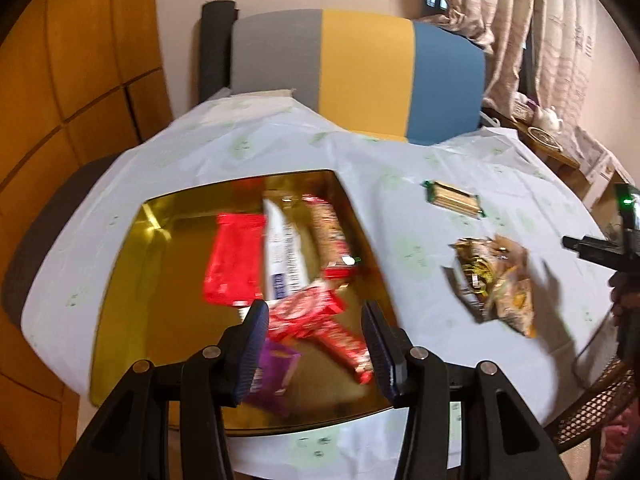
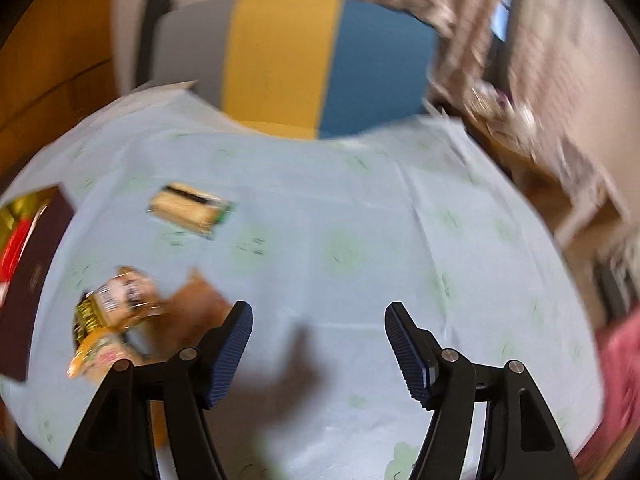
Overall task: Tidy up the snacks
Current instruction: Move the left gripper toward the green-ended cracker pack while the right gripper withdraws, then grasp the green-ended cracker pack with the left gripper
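Snacks (image 1: pixel 280 256) in tin (image 1: pixel 132 280), left of packets (image 1: pixel 496 280)

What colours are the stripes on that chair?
Chair back: grey, yellow and blue vertical stripes, clearest in the left wrist view.

Domestic dining or living room. Table under a pale blue tablecloth (image 1: pixel 280 136) printed with faint green motifs; upholstered chair (image 1: pixel 360 72) in grey, yellow and blue panels pulled up behind it. Patterned curtains (image 1: pixel 532 28) over a window at right, white teapot (image 1: pixel 551 118) on a wooden side shelf, woven cane chair seat (image 1: pixel 596 412) at the edge. Orange-brown panelled wall (image 1: pixel 80 80) at left.
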{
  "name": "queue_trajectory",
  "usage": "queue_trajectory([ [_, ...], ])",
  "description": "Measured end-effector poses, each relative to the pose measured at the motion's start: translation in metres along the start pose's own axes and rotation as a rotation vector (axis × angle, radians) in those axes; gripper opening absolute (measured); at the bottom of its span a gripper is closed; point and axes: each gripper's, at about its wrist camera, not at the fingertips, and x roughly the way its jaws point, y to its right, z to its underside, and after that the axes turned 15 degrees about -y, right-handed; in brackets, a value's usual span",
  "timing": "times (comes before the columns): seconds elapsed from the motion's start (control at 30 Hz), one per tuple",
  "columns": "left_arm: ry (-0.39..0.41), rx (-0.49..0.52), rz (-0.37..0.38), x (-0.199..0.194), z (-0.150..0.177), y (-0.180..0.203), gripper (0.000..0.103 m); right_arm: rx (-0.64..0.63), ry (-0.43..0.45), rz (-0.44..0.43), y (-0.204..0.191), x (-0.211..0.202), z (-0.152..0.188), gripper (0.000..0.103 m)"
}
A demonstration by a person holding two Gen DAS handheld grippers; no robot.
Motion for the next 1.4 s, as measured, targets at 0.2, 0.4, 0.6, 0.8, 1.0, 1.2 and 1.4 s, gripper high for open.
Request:
queue_trajectory([
  [0.2, -0.037, 0.122, 0.056, 0.010, -0.011, 0.048, 0.049, 0.017, -0.071, 0.021, 0.003, 0.014, -0.007, 0.070],
  [0.4, -0.104, 0.254, 0.104, 0.034, -0.022, 0.100, 0.049, 0.009, -0.070, 0.000, 0.001, 0.010, -0.005, 0.070],
  [0.6, -0.156, 0.311, 0.146, 0.054, -0.038, 0.129, 0.044, 0.100, -0.077, -0.054, 0.015, 0.010, -0.008, 0.071],
  [0.8, -0.180, 0.305, 0.125, 0.073, -0.071, 0.140, 0.044, 0.138, -0.055, -0.086, 0.021, 0.005, -0.009, 0.075],
  [1.0, -0.226, 0.315, 0.062, 0.103, -0.119, 0.152, 0.045, 0.118, -0.048, -0.109, 0.018, 0.001, -0.009, 0.076],
  [1.2, -0.242, 0.324, 0.045, 0.132, -0.162, 0.172, 0.057, 0.109, -0.039, -0.135, 0.017, -0.002, -0.009, 0.078],
  [1.4, -0.181, 0.817, -0.147, 0.163, -0.167, 0.232, 0.072, 0.107, -0.054, -0.149, 0.016, -0.001, -0.010, 0.079],
])
